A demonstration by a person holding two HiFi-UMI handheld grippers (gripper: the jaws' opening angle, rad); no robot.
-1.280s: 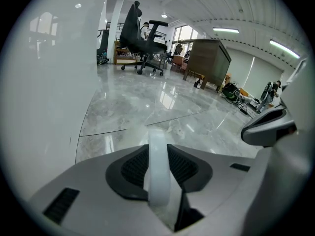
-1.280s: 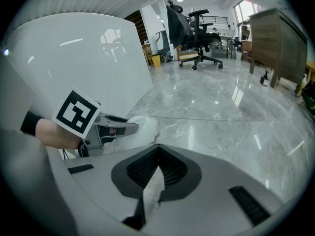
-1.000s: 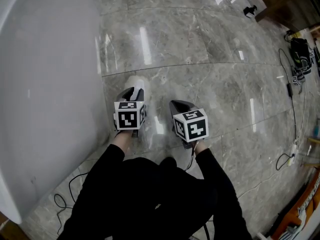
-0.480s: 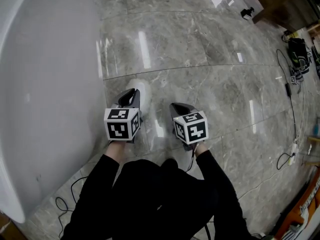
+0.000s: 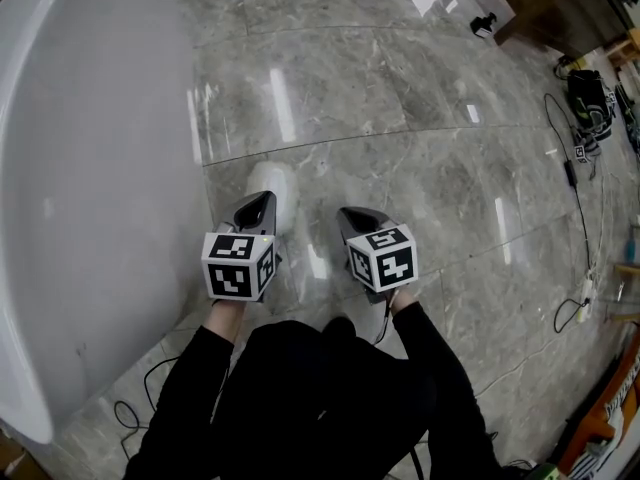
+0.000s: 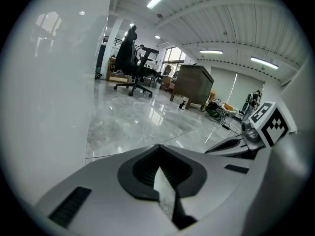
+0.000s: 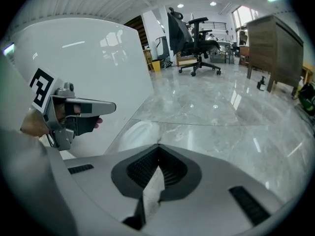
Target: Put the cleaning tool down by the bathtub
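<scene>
The cleaning tool [image 5: 273, 189], a white rounded pad, lies on the grey marble floor right beside the white bathtub [image 5: 90, 178]. It also shows in the right gripper view as a pale oval [image 7: 136, 133] at the tub's foot. My left gripper [image 5: 260, 200] hovers just behind the tool, jaws shut with nothing between them, and its closed tip [image 6: 158, 147] hides the tool in its own view. My right gripper [image 5: 347, 213] hangs to the right of the tool, apart from it, its jaws [image 7: 158, 144] shut and empty.
The bathtub wall fills the left side. A black cable [image 5: 128, 408] trails on the floor by the tub's near end. Bags and cords [image 5: 590, 98] lie at the far right. An office chair [image 7: 194, 36] and a wooden cabinet [image 7: 275, 43] stand farther off.
My left gripper has drawn back toward me and slightly left, off the white tool, which now lies uncovered on the floor. The right gripper has barely moved.
</scene>
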